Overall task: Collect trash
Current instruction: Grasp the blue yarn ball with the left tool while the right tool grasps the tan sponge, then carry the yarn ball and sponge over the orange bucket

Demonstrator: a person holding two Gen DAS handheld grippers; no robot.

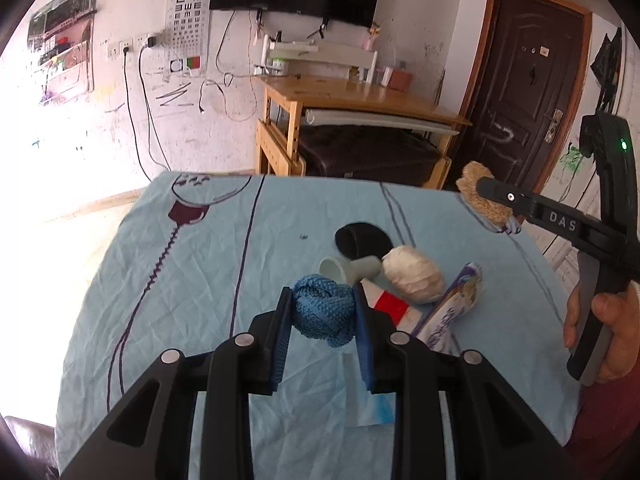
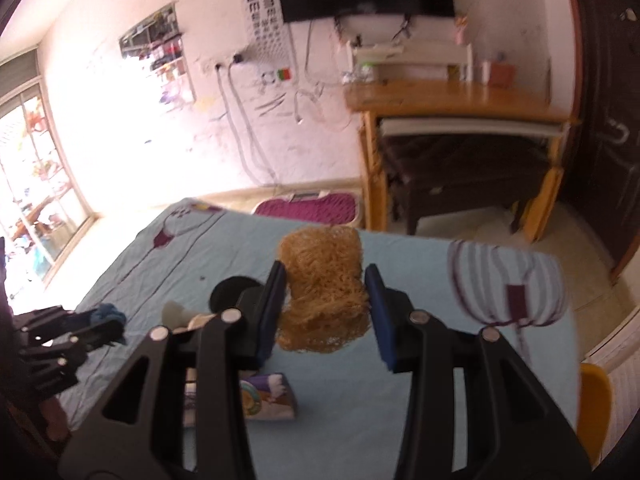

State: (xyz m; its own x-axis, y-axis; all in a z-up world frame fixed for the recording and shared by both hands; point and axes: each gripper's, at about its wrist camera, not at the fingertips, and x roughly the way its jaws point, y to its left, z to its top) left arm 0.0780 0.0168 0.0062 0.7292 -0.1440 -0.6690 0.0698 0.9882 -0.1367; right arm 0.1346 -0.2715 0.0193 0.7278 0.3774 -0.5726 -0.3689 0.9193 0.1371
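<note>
Blue knotted rope ball [image 1: 323, 310] pinched in my left gripper [image 1: 323, 312], tan fibrous scrubber [image 2: 325, 296] clamped in right gripper [image 2: 326, 300], both above tbl.

Our count on the tablecloth [image 1: 168, 320]

We see one blue rope knot [image 1: 323, 311], one tan fibre wad [image 2: 324, 292], one white wad [image 1: 414, 274], one grey funnel [image 1: 348, 269], two wrappers.

I see left gripper [image 1: 322, 312]: black links, blue pads, silver rivets | right gripper [image 2: 326, 300]: same, "DAS" lettering, green LED at 3 o'clock | bare-skinned hand [image 1: 600, 320]
</note>
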